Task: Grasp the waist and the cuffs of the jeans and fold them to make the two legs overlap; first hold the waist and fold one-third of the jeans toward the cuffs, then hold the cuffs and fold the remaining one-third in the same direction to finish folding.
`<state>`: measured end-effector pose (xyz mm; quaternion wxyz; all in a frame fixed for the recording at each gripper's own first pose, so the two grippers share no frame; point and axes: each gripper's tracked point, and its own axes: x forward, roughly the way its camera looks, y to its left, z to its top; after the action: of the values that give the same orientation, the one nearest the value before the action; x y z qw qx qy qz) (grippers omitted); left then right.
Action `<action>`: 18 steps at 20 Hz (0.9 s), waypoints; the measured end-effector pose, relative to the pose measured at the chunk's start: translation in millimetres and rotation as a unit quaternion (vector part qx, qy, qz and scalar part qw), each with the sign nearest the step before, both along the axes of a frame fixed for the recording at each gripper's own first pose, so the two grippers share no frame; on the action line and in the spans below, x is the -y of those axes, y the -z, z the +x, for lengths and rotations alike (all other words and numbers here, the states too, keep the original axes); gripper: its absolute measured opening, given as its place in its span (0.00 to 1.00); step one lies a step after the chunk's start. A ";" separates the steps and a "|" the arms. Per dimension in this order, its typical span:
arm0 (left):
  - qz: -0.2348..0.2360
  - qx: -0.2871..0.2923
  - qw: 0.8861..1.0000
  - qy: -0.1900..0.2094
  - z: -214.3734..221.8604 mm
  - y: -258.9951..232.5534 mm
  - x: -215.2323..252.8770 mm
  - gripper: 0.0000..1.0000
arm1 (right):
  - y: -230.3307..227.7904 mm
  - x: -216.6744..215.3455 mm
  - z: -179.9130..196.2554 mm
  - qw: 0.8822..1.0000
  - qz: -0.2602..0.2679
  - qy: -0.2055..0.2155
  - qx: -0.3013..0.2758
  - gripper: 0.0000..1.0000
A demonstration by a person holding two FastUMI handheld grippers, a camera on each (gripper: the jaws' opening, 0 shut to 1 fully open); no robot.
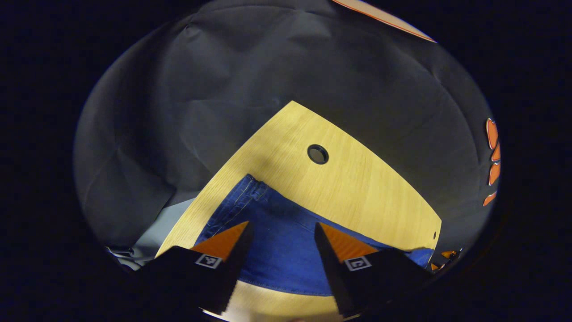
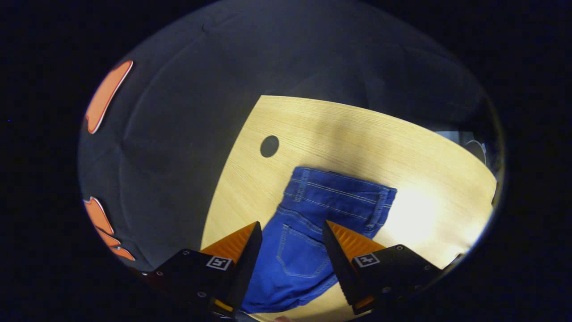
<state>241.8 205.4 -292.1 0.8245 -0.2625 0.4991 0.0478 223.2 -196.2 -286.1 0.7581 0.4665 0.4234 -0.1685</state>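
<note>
Blue jeans (image 1: 281, 250) lie flat on the light wooden table (image 1: 357, 188). In the left gripper view a stitched hem end (image 1: 243, 197) points to the upper left. My left gripper (image 1: 281, 232) hovers above the denim, open, with nothing between its fingers. In the right gripper view the jeans (image 2: 308, 232) show their waistband (image 2: 339, 190) and a back pocket (image 2: 297, 255), with the waist toward the far side. My right gripper (image 2: 290, 230) hangs over the pocket area, open, with nothing held.
A round cable hole (image 1: 317, 154) sits in the table beyond the jeans, also visible as the hole (image 2: 269, 146) in the right gripper view. Black cloth walls (image 2: 178, 134) surround the table. The table edge (image 1: 210, 188) runs close along the left of the jeans.
</note>
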 end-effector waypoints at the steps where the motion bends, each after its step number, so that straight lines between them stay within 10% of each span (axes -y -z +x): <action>1: 0.008 0.005 1.000 0.006 1.0 -4.6 0.1 0.95 | 6.8 0.1 -6.2 1.000 -0.009 -0.009 -0.011 0.88; 18: 0.075 0.031 0.994 0.078 -98.0 -94.0 28.9 0.98 | 66.6 39.3 -53.5 0.997 -0.011 -0.043 -0.055 0.99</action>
<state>143.8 176.4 -198.1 0.8580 -0.1610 0.4876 0.0124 169.7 -235.5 -352.7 0.7451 0.4295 0.4827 -0.1655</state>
